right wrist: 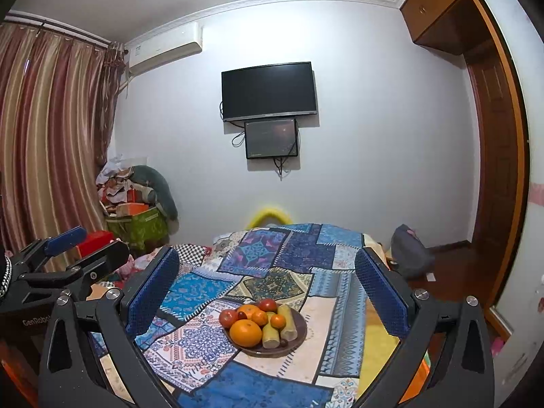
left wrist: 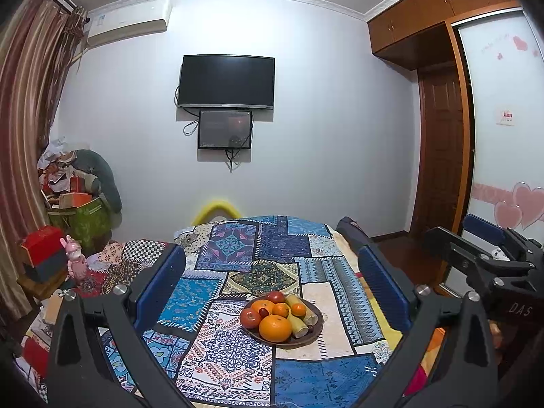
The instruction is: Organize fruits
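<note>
A brown wooden plate [left wrist: 318, 311] [right wrist: 301, 331] sits on a patchwork cloth and holds oranges [left wrist: 275, 328] [right wrist: 245, 332], red tomatoes [left wrist: 250, 318] [right wrist: 227, 318], pale yellow cane pieces [left wrist: 296, 325] [right wrist: 287, 321] and small dark fruits. My left gripper [left wrist: 272, 265] is open and empty, held above and short of the plate. My right gripper [right wrist: 268, 267] is open and empty, also short of the plate. The right gripper also shows at the right edge of the left wrist view [left wrist: 482, 248]. The left gripper shows at the left edge of the right wrist view [right wrist: 78, 248].
The patchwork cloth [left wrist: 238, 248] [right wrist: 272, 255] covers a table. A pink rabbit figure [left wrist: 75, 258] and red box [left wrist: 42, 243] stand left. A cluttered green box [right wrist: 139, 224] sits by the curtain. A grey bag [right wrist: 409, 251] lies on the floor right. A TV [left wrist: 226, 81] hangs ahead.
</note>
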Available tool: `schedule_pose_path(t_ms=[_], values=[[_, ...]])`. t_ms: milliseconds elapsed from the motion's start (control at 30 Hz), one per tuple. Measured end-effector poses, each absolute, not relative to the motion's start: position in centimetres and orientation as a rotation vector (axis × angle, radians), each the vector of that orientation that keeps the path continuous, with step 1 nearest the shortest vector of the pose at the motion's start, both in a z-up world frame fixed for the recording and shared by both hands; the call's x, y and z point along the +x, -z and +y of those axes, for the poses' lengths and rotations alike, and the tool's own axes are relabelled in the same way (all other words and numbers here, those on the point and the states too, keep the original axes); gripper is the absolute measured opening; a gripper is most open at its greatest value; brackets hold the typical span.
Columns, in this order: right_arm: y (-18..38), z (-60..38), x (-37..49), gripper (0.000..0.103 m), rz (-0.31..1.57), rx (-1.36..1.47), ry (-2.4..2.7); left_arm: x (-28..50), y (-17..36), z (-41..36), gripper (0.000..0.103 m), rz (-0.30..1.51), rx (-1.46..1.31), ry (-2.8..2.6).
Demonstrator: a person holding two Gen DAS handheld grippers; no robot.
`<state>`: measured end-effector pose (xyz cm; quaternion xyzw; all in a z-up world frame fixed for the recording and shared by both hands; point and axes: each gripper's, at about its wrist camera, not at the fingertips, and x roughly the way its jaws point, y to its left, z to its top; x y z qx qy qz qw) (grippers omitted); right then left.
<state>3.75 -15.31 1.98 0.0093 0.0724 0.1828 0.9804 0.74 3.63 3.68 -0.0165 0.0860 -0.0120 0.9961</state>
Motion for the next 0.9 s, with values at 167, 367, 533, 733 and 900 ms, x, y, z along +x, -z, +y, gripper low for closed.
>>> schedule_pose_path(t_ms=[167,367,533,733,900], values=[[-2.09,-15.5,3.86,0.103,0.146,0.024,-0.367,0.73,-3.7,3.69,0.103,0.172,-0.034,0.025],[-2.16,-15.51,3.86,0.103,0.144,0.021,-0.368,0.79,-3.67,3.57,0.103,0.173,-0.038,0.023],[-2.16,-15.46,3.83,0.103,0.145,0.024,-0.368,0.79,-3.61,3.45,0.103,0.174,-0.038,0.03],[-2.27,-15.49,3.86,0.103,0.145,0.029,-0.367,0.94,-3.59,3.14,0.103,0.179,-0.034,0.035],[-2.29,-15.48,3.88,0.103,0.146,0.03,-0.366,1.08,-3.65,3.09,0.103,0.181,-0.038,0.035]])
